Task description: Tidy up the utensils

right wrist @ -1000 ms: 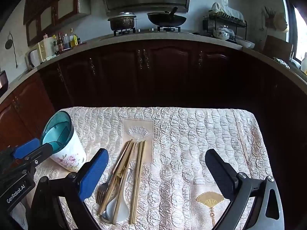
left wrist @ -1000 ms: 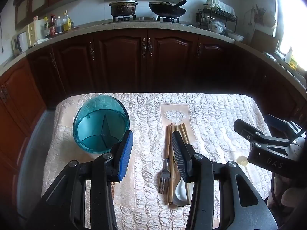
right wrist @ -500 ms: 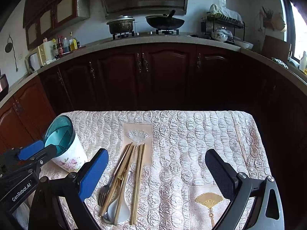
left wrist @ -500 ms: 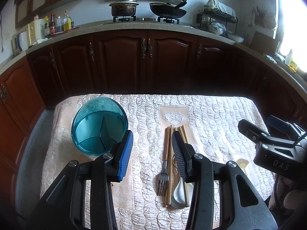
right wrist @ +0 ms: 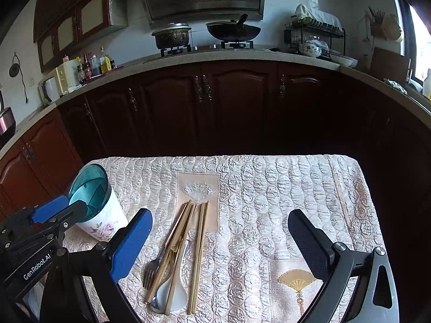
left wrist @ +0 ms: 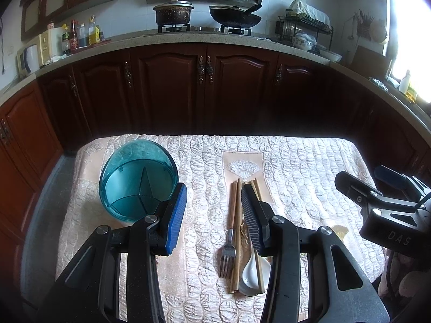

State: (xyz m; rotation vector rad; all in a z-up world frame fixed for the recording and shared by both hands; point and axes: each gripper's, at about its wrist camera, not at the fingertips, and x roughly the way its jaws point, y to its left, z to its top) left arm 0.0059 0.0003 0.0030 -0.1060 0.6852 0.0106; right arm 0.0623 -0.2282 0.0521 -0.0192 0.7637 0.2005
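Note:
A teal utensil holder [left wrist: 137, 180] with inner dividers stands at the table's left; the right wrist view shows its white flowered outside [right wrist: 94, 199]. In the middle lie a fork [left wrist: 227, 253], a white spoon [left wrist: 252, 271] and several wooden chopsticks [left wrist: 237, 215], bunched lengthwise. My left gripper [left wrist: 212, 188] hovers above the cloth between holder and utensils, open, nothing between its pads. My right gripper [right wrist: 219, 215] hangs over the utensils' right side, jaws wide apart and empty. The fork [right wrist: 150, 269], spoon [right wrist: 175, 293] and chopsticks [right wrist: 200, 242] lie below its left finger.
A quilted cream cloth [left wrist: 309, 167] covers the small table. Dark wooden cabinets [left wrist: 207, 94] run close behind its far edge. Floor shows along the table's left side [left wrist: 40, 228]. The right gripper's body [left wrist: 388, 215] juts in at the table's right.

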